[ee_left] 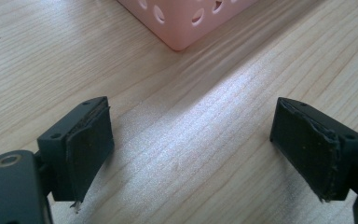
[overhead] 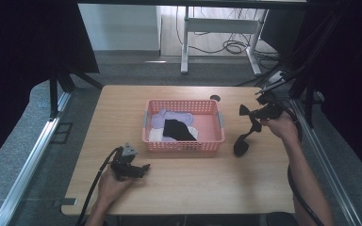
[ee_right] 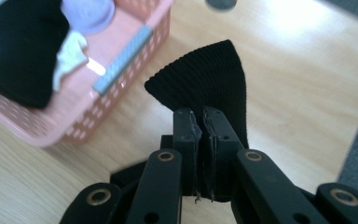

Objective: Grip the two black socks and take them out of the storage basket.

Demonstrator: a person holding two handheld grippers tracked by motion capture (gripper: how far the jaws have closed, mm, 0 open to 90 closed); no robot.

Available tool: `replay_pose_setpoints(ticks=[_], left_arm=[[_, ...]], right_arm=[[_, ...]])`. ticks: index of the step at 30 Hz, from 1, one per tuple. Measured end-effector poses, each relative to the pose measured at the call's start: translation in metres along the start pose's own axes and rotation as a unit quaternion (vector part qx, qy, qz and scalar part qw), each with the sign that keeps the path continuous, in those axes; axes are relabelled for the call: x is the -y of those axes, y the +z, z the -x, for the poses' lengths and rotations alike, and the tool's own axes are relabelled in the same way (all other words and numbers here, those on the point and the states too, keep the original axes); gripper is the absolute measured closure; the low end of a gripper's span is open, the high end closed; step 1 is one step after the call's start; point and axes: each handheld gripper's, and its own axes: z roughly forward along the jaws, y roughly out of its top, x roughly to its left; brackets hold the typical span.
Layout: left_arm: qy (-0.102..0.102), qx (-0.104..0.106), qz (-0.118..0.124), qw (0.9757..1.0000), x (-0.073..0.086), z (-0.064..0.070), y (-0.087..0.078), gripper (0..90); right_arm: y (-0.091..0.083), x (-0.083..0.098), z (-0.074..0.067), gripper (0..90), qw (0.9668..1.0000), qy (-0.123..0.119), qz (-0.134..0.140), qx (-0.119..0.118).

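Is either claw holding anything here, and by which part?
The right claw is shut on a black sock, pinching its cloth near one end; the rest hangs down. The left claw is open and holds nothing.

Black ribbed-knit cloth sock [ee_right: 205, 77] looks matt and finely textured, pale wood-grain table top [ee_left: 205, 140] smooth with soft sheen, pink perforated plastic basket [overhead: 184, 143] slightly glossy, holding soft lilac, white and black cloth pieces [overhead: 172, 125], black gripper pads [ee_left: 91, 144] matt, rubbery, frayed at edges.
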Motion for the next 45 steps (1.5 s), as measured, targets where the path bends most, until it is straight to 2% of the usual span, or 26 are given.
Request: replay_pose_setpoints(ticks=[2,3,7,9,13,15,18,24,32,33,34,38,39,40,45], left_arm=[[-0.001,0.000,0.000,1.0000,0.000,0.000,0.000,12.8],[-0.001,0.000,0.000,1.0000,0.000,0.000,0.000,12.8],[-0.001,0.000,0.000,1.0000,0.000,0.000,0.000,12.8],[-0.003,0.000,0.002,1.0000,0.000,0.000,0.000,12.8],[-0.002,0.000,0.001,1.0000,0.000,0.000,0.000,12.8],[-0.003,0.000,0.002,1.0000,0.000,0.000,0.000,12.8],[-0.003,0.000,0.002,1.0000,0.000,0.000,0.000,12.8],[-0.002,0.000,0.002,1.0000,0.000,0.000,0.000,12.8],[0.000,0.000,0.000,1.0000,0.000,0.000,0.000,12.8],[0.000,0.000,0.000,1.0000,0.000,0.000,0.000,12.8],[0.000,0.000,0.000,1.0000,0.000,0.000,0.000,12.8],[-0.002,0.000,0.000,1.0000,0.000,0.000,0.000,12.8],[-0.002,0.000,0.000,1.0000,0.000,0.000,0.000,12.8],[-0.001,0.000,0.000,1.0000,0.000,0.000,0.000,12.8],[-0.001,0.000,0.000,1.0000,0.000,0.000,0.000,12.8]], right_arm=[[0.005,0.004,-0.001,84.3,1.0000,0.001,-0.005,0.000],[0.017,0.013,-0.001,84.2,0.9999,0.003,-0.012,-0.004],[0.029,0.023,-0.002,84.1,0.9997,0.007,-0.022,-0.008],[0.044,0.036,-0.002,83.7,0.9992,0.010,-0.037,-0.014],[0.059,0.052,-0.001,83.0,0.9980,0.019,-0.057,-0.021],[0.066,0.059,0.000,80.7,0.9971,0.024,-0.067,-0.026],[0.064,0.060,0.000,74.6,0.9975,0.028,-0.058,-0.027],[0.042,0.042,-0.002,61.5,0.9993,0.021,-0.028,-0.015],[0.024,0.009,-0.020,51.4,0.9995,-0.005,0.003,-0.030],[0.024,0.009,-0.020,51.4,0.9995,-0.005,0.003,-0.030],[0.024,-0.001,-0.027,49.7,0.9992,-0.013,0.007,-0.036],[0.029,-0.019,-0.042,48.0,0.9980,-0.033,0.013,-0.052],[0.029,-0.019,-0.042,48.0,0.9980,-0.033,0.013,-0.052],[0.035,-0.029,-0.053,47.0,0.9972,-0.045,0.011,-0.059],[0.053,-0.048,-0.077,46.5,0.9947,-0.068,0.004,-0.077]])
